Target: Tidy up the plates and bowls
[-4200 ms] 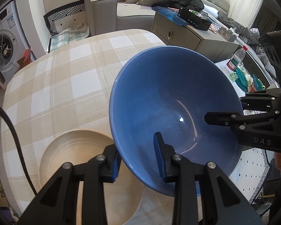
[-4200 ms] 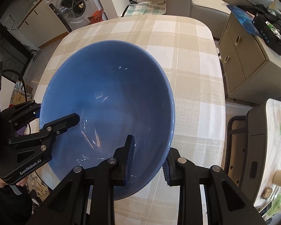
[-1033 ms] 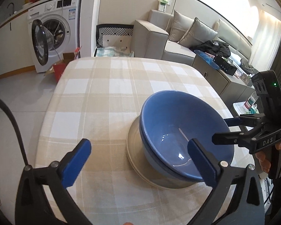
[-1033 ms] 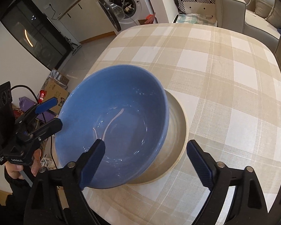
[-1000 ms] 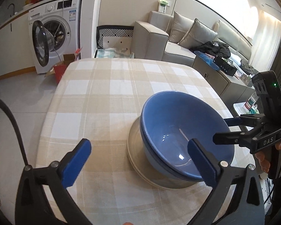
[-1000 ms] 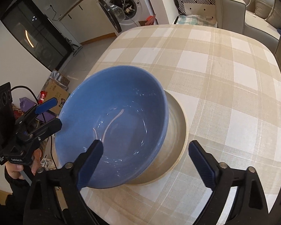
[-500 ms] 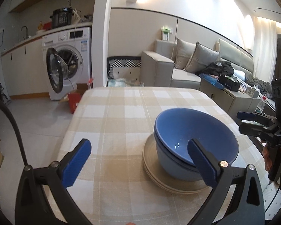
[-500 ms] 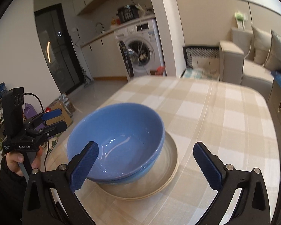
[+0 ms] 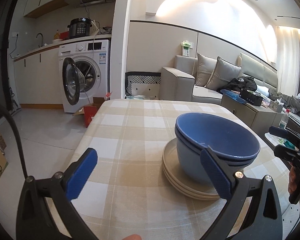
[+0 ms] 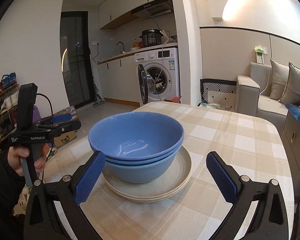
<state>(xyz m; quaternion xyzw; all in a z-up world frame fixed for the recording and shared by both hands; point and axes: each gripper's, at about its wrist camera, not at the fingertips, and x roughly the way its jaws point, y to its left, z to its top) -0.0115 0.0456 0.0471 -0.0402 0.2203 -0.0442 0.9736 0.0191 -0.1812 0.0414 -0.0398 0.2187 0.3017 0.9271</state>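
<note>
Both claws hang spread and empty over the near edge of the checked surface (image 10: 240,140): the right claw (image 10: 158,176) squarely facing the stack, the left claw (image 9: 150,172) with it ahead and off to its right. Between them stands the stack (upright, mouths up, no long axis to speak of): two blue bowls (image 10: 136,140) nested on beige plates (image 10: 182,168). The right claw looks nearer and better centred. Nothing else appears left to sort. Beyond, a washing machine (image 10: 160,74) stands open.
</note>
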